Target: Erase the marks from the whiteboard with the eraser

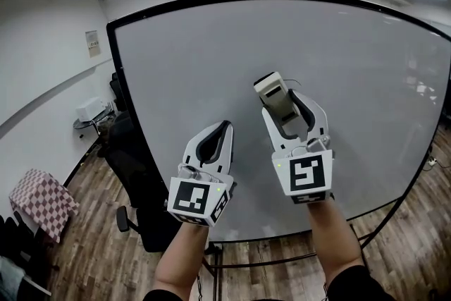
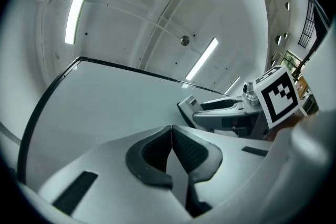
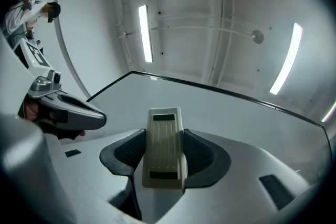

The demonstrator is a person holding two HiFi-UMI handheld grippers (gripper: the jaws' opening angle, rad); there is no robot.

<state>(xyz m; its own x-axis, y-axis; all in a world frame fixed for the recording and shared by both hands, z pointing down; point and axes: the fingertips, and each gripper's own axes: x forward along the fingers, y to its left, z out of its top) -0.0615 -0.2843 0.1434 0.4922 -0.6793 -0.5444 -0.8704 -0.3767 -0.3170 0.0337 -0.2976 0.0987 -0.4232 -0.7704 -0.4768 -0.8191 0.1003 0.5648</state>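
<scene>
Head view first: both grippers are held up in front of a big black-framed whiteboard [image 1: 338,95]. The right gripper [image 1: 287,113] has its fingers pinching a cream eraser [image 3: 164,134] by its long sides. The eraser's long axis runs the same way as the fingers. It lies between the pads with its far end sticking out past the fingertips, pointing at the board, up and a touch left in head view. Can't tell whether that end actually touches the surface.

The left gripper [image 2: 171,136] sits just left of the right fingers and a bit lower. Its fingers are pressed flat against each other, tips aimed at the board too. The board fills everything beyond both sets of fingertips.

Off to the left of the left fingers and lower down, a black office chair [image 1: 130,151] stands on a wood floor [image 1: 91,250], with a checkered cloth [image 1: 42,201] further left.
</scene>
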